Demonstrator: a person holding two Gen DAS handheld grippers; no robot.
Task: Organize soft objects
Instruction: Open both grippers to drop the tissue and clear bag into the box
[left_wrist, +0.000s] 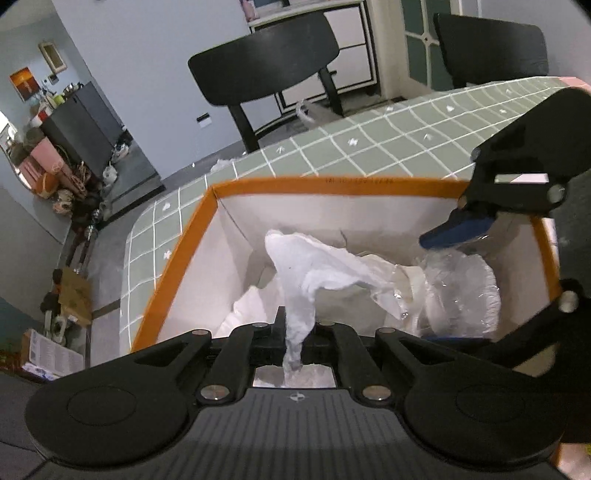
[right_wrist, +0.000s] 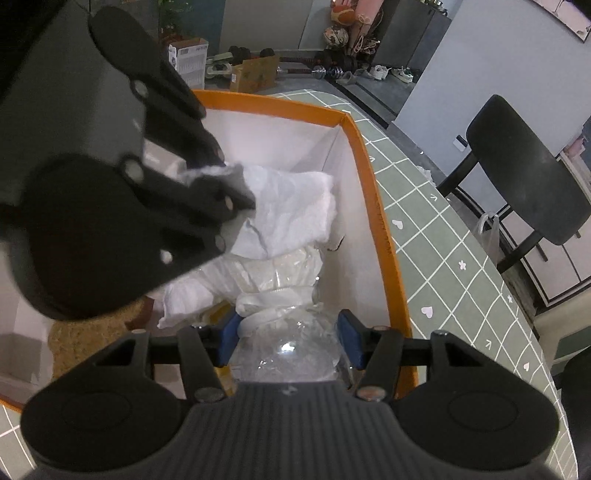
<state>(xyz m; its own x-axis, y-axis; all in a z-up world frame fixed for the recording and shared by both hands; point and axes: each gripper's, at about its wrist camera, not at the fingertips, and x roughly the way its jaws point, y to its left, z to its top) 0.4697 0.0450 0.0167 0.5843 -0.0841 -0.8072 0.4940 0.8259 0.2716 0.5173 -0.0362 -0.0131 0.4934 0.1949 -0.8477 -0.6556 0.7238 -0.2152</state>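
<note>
An orange-rimmed white box (left_wrist: 332, 183) stands on the green checked tablecloth. My left gripper (left_wrist: 295, 326) is shut on a white cloth (left_wrist: 306, 266), which trails from its fingers over the other white soft things in the box. In the right wrist view the same left gripper (right_wrist: 229, 173) hangs over the box's left side with the white cloth (right_wrist: 291, 206) below it. My right gripper (right_wrist: 290, 343) has its blue pads (right_wrist: 351, 343) pressed on both sides of a clear plastic-wrapped white bundle (right_wrist: 288, 358), low inside the box at its near right. From the left wrist view, the right gripper (left_wrist: 450, 284) grips that bundle (left_wrist: 469, 295).
The table (left_wrist: 369, 147) with the green cloth extends beyond the box. Two black chairs (left_wrist: 266, 70) stand at its far side, one also showing in the right wrist view as a chair (right_wrist: 524, 166). Boxes, shoes and balls clutter the floor (right_wrist: 258, 70) beyond the table.
</note>
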